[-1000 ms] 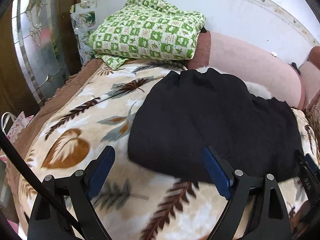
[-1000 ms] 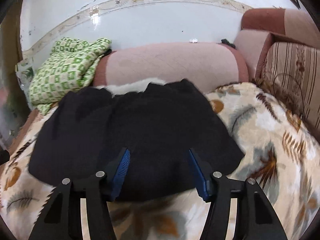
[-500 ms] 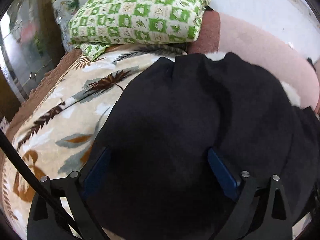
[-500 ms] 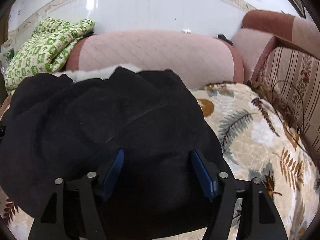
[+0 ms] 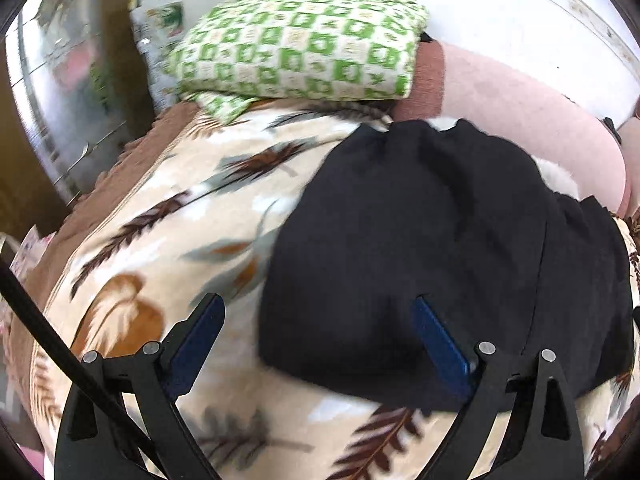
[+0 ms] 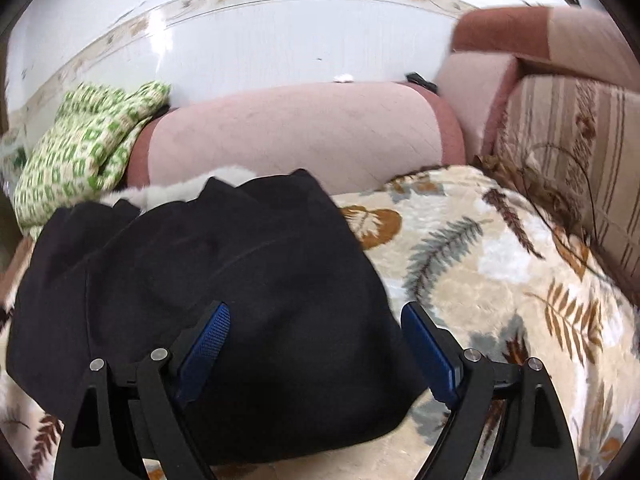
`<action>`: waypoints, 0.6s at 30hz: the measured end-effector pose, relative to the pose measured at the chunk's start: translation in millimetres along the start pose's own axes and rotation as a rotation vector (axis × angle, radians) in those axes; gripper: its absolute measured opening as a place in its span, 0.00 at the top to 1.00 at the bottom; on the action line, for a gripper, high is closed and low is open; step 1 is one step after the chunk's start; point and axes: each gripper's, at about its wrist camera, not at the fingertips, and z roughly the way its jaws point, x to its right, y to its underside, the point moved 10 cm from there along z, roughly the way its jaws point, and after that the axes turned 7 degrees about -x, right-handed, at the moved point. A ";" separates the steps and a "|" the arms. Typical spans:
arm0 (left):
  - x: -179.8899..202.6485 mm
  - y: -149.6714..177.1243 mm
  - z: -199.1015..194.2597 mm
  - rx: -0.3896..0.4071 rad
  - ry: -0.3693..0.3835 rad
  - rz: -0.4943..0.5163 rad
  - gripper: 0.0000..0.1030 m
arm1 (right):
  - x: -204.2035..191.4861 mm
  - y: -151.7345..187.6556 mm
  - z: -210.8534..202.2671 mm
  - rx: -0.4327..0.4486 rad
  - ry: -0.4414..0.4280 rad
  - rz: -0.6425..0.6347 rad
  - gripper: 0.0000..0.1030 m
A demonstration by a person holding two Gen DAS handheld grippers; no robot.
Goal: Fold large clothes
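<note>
A large black garment lies folded in a rounded heap on the leaf-patterned blanket. It also shows in the right wrist view. My left gripper is open and empty, its jaws straddling the garment's near left edge. My right gripper is open and empty, its jaws straddling the garment's near right part. Whether either gripper touches the cloth I cannot tell.
A green checked folded quilt rests at the back left, also in the right wrist view. A pink bolster runs along the white wall. A striped cushion stands at the right. Blanket lies bare beside the garment.
Both grippers pushed in over the garment, then drew back and apart: the left view shifted left, the right view shifted right. Both stayed open.
</note>
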 end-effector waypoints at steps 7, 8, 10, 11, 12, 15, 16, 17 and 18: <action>-20.6 23.1 -9.9 0.045 0.002 -0.038 0.08 | -1.2 6.2 -13.4 -0.017 -0.016 0.035 0.12; -20.9 24.3 -9.4 0.045 0.009 -0.037 0.08 | -1.6 8.3 -14.5 -0.020 -0.012 0.035 0.12; -22.8 24.7 -6.6 0.046 0.017 -0.034 0.08 | 0.4 13.9 -11.7 -0.046 -0.008 0.048 0.12; -23.7 25.3 -5.0 0.043 0.019 -0.031 0.08 | 1.8 16.3 -10.7 -0.056 -0.007 0.057 0.12; -24.3 25.5 -2.8 0.037 0.024 -0.029 0.08 | 4.8 18.3 -8.6 -0.070 -0.008 0.072 0.12; -26.2 24.9 4.7 0.012 0.040 -0.037 0.08 | 14.9 24.2 -0.6 -0.109 -0.031 0.126 0.12; -27.3 24.6 7.7 0.001 0.045 -0.046 0.08 | 18.2 26.8 3.0 -0.122 -0.039 0.146 0.12; -27.6 25.3 9.2 -0.005 0.051 -0.053 0.08 | 21.5 29.8 7.4 -0.139 -0.046 0.170 0.11; -27.5 25.5 10.4 -0.011 0.058 -0.058 0.08 | 24.0 32.5 11.0 -0.154 -0.055 0.190 0.10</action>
